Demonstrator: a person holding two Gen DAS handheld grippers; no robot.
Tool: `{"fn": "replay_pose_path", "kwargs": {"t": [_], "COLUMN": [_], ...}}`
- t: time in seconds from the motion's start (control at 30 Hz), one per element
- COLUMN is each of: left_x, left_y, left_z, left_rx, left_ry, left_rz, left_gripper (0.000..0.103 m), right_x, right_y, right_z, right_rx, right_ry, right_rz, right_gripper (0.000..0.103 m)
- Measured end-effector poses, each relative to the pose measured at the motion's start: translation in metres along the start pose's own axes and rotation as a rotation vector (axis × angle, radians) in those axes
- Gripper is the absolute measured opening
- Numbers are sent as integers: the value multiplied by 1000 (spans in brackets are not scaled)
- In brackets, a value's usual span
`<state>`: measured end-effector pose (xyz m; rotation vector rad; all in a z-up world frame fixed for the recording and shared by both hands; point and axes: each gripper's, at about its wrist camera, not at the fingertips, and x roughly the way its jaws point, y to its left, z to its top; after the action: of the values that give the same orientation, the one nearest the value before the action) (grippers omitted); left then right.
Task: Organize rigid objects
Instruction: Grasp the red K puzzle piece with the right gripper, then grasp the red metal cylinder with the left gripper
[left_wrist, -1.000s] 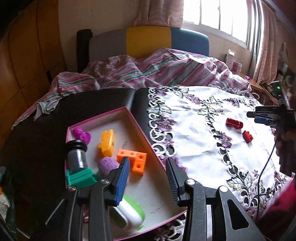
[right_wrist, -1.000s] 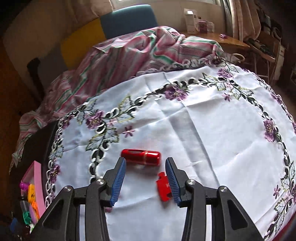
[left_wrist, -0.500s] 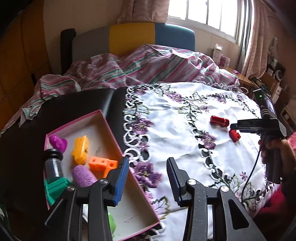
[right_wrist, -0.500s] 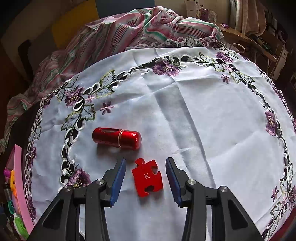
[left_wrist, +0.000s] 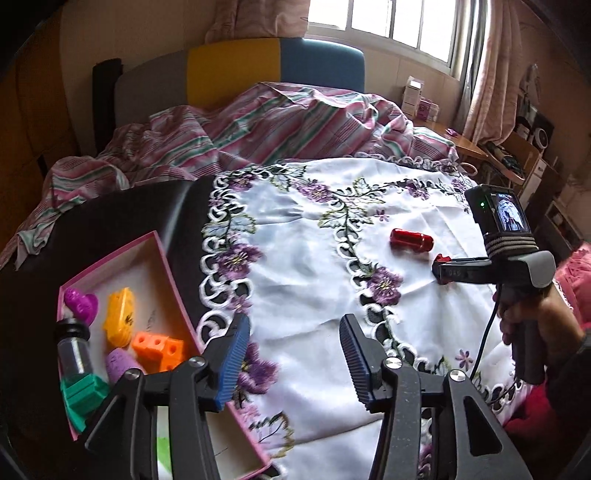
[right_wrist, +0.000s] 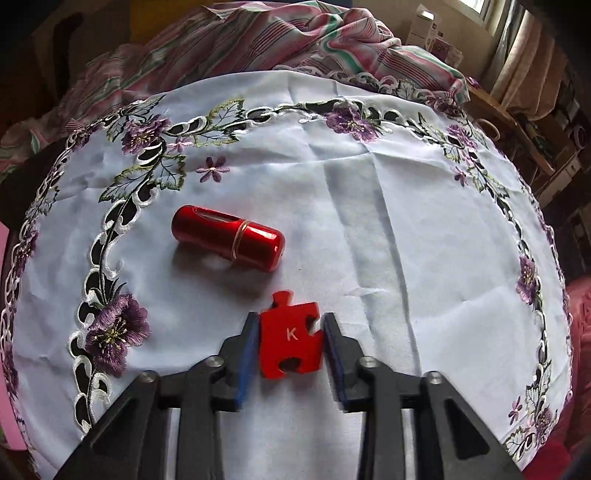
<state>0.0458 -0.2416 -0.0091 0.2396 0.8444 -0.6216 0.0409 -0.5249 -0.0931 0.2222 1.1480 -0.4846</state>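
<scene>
On the white embroidered tablecloth (right_wrist: 369, 229), a glossy red capsule (right_wrist: 227, 238) is lying beside a red puzzle piece (right_wrist: 290, 338) showing a white "K". The right gripper (right_wrist: 290, 349) has just been closing, its fingers clamping that piece. The left gripper (left_wrist: 293, 360) has been opening, its fingers holding nothing, beside the pink box (left_wrist: 173, 284) of toys.
</scene>
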Motion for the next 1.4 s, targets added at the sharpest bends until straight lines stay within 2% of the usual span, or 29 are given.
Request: {"fn": "replay_pose_path", "kwargs": {"t": [0.13,0.2,0.27,0.3,0.4,0.53,0.73,0.87,1.2,1.4], "left_x": [13,22,32,38,58,93,136,157,194,215], "left_y": [-15,-26,-37,-44,-67,-90,-119,-135,-159,-156], "left_z": [12,19,25,29,39,50,67,79,95,97], "left_rx": [14,28,50,60,105,128,151,147,165,118], "left_ry": [13,20,35,42,48,108,148,173,187,213], "left_rz": [-23,-41,-59,-79,-97,-144,-192,-214,-181,-148], "left_gripper": [58,61,71,73,77,77,94,100,101,98], "right_x": [-23,-28,-31,-33,-40,-45,-44,-49,-53,-52], "right_y": [-23,-36,-49,-55,-66,-77,-94,-96,-93,-90], "right_z": [4,4,4,4,6,7,6,7,10,11], "right_rx": [117,181,248,276,326,372,449,461,447,441], "right_ry": [-82,-102,-118,-129,-163,-183,-176,-196,-212,-211], "right_rz": [25,11,4,0,-15,-27,14,17,41,53], "right_gripper": [32,32,32,32,32,32,32,32,32,32]}}
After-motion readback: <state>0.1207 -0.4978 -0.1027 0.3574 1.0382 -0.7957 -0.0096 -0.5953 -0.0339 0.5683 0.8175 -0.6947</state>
